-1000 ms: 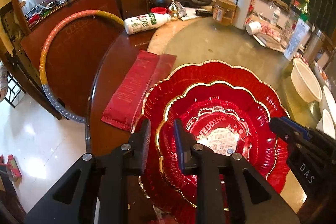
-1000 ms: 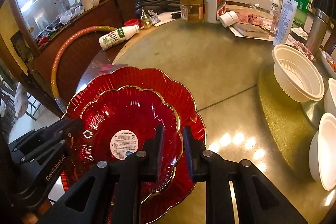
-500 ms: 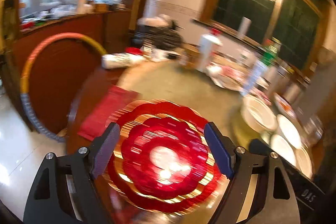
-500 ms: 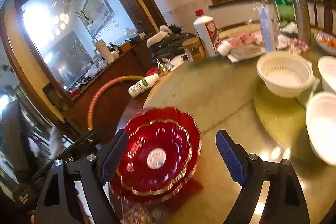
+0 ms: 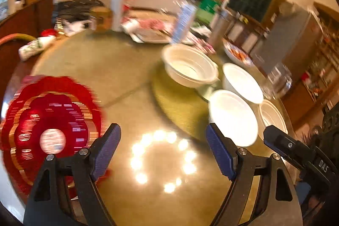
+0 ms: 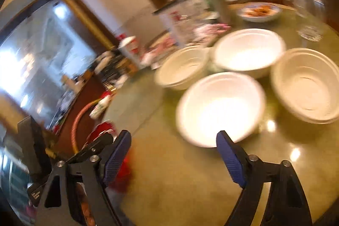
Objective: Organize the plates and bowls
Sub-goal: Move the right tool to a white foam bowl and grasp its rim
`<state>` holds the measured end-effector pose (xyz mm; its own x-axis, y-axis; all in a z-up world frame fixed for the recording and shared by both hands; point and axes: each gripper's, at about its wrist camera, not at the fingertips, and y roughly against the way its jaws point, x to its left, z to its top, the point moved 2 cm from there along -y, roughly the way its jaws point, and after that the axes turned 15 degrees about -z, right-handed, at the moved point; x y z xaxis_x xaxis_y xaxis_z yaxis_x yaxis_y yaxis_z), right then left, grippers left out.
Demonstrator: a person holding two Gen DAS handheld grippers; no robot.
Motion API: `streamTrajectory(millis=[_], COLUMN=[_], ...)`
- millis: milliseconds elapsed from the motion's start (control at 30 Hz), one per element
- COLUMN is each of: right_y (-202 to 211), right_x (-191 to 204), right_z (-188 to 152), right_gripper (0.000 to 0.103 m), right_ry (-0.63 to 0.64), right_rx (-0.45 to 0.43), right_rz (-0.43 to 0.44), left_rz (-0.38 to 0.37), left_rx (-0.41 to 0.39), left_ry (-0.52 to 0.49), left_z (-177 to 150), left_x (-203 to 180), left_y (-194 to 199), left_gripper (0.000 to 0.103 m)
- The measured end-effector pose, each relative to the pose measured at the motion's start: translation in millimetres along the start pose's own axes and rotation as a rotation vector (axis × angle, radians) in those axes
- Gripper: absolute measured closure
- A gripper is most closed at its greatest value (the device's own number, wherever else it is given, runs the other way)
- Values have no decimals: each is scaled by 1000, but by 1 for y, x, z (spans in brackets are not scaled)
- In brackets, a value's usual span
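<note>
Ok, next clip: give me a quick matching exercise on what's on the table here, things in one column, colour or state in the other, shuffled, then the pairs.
Things:
1. stacked scalloped plates
2. nearest bowl
3. left gripper
4. dish at the far edge

Colour or state:
A. holds orange-brown food
B. red with gold rims
C. plain white, empty
D. wide apart, nothing between the fingers

Pairs: 1-B, 2-C, 3-D, 4-A
</note>
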<state>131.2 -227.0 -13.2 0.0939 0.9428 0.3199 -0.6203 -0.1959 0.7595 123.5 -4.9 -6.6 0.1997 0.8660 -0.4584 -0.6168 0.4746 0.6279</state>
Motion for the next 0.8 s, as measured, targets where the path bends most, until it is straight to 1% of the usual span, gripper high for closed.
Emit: streamTrajectory(millis=[100, 167, 267, 333, 433, 467, 533, 567, 600, 633, 667, 700, 733, 767, 800], right_y=[-9, -20, -37, -45, -55, -58, -63, -64, -66, -70, -71, -73, -76, -76, -75], right_x=[-34, -52, -68, -73, -79, -80, -81, -83, -83, -84, -85, -84, -84, -83, -81], right_z=[10, 14, 14, 14, 15, 16, 18, 19, 19, 18, 17, 16, 15, 15, 16], right_gripper=[25, 33, 37, 37, 40, 40, 41, 45, 48, 56, 66, 74, 83, 88, 90], right_ry=[-73, -116, -156, -171, -198, -200, -205, -205, -208, -212, -211, -204, -195, -189, -177], right_rx=[31, 62, 101, 111, 121, 119, 113, 113, 117, 125, 131, 139, 144, 141, 131], right_rz=[-40, -59, -65, -72, -63, -67, -75, -80, -87, -93, -97, -104, -103, -93, -91], left_rz=[-27, -32, -32, -29, -10, 8, 28, 35, 45, 61, 72, 81, 73, 60, 55], left_rx=[51, 94, 100, 121, 135, 130, 122, 116, 114, 116, 115, 117, 117, 108, 94], left_ry=[-25, -28, 6, 33, 13, -1, -14, -15, -20, -33, -43, -59, -69, -81, -93], left_z=[2, 2, 5, 5, 3, 2, 1, 1, 0, -1, -1, -3, -4, -6, -7], left_x=[-21, -31, -37, -36, -42, -45, -47, -47, -47, -47, -47, -47, -48, -50, -52], left_y=[-29, -48, -68, -80, -91, -93, -98, -100, -101, -104, -106, -109, -110, -110, -109], left_gripper=[20, 20, 20, 20, 21, 26, 30, 35, 45, 50, 60, 69, 72, 78, 84])
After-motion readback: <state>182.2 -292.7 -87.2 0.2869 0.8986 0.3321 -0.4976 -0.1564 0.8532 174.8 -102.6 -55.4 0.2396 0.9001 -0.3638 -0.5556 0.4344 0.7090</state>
